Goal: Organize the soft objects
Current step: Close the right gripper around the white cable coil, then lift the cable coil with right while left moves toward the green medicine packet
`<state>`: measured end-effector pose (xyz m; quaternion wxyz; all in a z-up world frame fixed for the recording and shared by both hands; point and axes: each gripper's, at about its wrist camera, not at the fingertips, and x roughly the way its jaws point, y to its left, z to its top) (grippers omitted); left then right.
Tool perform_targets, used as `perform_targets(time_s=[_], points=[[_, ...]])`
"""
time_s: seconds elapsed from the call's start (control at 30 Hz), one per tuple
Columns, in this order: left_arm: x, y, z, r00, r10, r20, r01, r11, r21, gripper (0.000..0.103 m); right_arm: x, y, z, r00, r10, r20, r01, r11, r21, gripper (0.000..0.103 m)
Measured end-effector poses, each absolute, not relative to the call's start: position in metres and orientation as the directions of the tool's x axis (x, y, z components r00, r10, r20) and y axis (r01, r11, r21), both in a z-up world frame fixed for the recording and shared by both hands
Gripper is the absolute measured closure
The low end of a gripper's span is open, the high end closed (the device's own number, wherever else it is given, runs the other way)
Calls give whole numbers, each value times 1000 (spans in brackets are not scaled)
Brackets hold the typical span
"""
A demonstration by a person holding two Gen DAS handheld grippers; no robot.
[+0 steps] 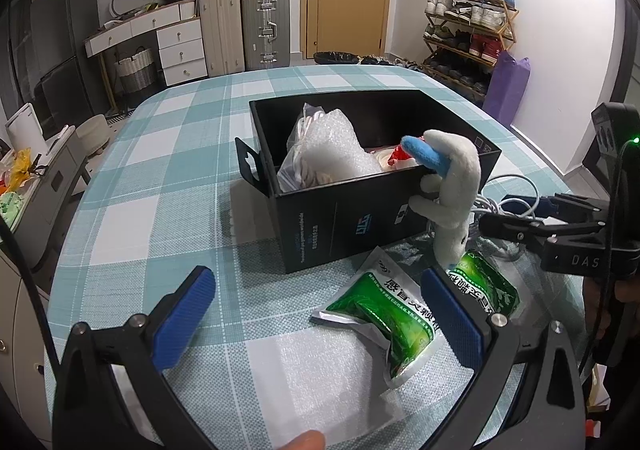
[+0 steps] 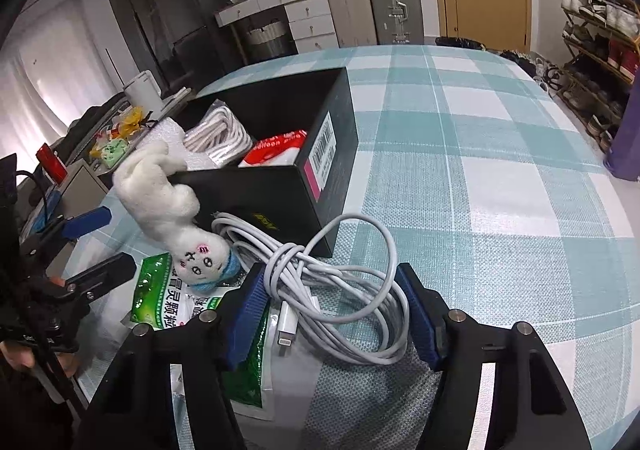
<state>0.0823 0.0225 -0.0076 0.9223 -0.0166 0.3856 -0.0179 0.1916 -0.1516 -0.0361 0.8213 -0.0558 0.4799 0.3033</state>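
Bench (image 1: 168, 178) with check cloth, mostly bare on its far and right sides, so plenty of room to swing in from there. Black box (image 1: 344, 218) sits open mid-bench, already part filled: bubble wrap (image 1: 340, 146), bagged white rope (image 2: 220, 130), red-white pack (image 2: 280, 148). Room left at the box's right end, likely for the rest.

Plush toy (image 1: 452, 186) hangs head down over the box's near rim, body outside, head touching a green sachet (image 1: 380, 310); looks half dropped in, not settled. A second green sachet (image 1: 486, 282) lies just beside the first, both on a foam sheet (image 1: 320, 382) near the bench's front edge.

White cable (image 2: 336, 286) is coiled at the box's corner, touching its wall.

Left gripper (image 1: 316, 318) fingers spread wide, nothing held, hovering over the foam and sachet. Right gripper (image 2: 340, 318) fingers open either side of the cable coil, not yet pinching it; probably the next pick. The box wall close ahead limits forward travel.
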Motion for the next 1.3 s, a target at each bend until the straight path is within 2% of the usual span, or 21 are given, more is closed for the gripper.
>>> perform_targets(time_s=[0.3,0.57,0.7,0.9,1.0,1.13,1.3], points=[[82,20,-8,696,-55,-715,31,998,-46,0,186,-157,-17,379,495,-782,-587,782,211,45],[82,19,-9,690,-59,-721,40,998,-44,0,179,-153,-22,304,490,-817,-662,726,189,47],[83,18,-9,689,-60,-722,42,998,-43,0,162,-141,-24,287,466,-837,-748,654,108,47],[83,18,-10,688,-62,-723,43,998,-44,0,156,-137,-26,262,511,-819,-768,624,144,47],[83,18,-11,686,-67,-724,48,998,-47,0,161,-137,-29,258,531,-807,-740,646,188,57],[84,17,-13,682,-67,-728,53,998,-43,0,158,-133,-29,241,555,-796,-750,627,210,64],[82,15,-13,680,-71,-730,61,997,-41,0,152,-125,-31,215,560,-800,-765,606,218,65]])
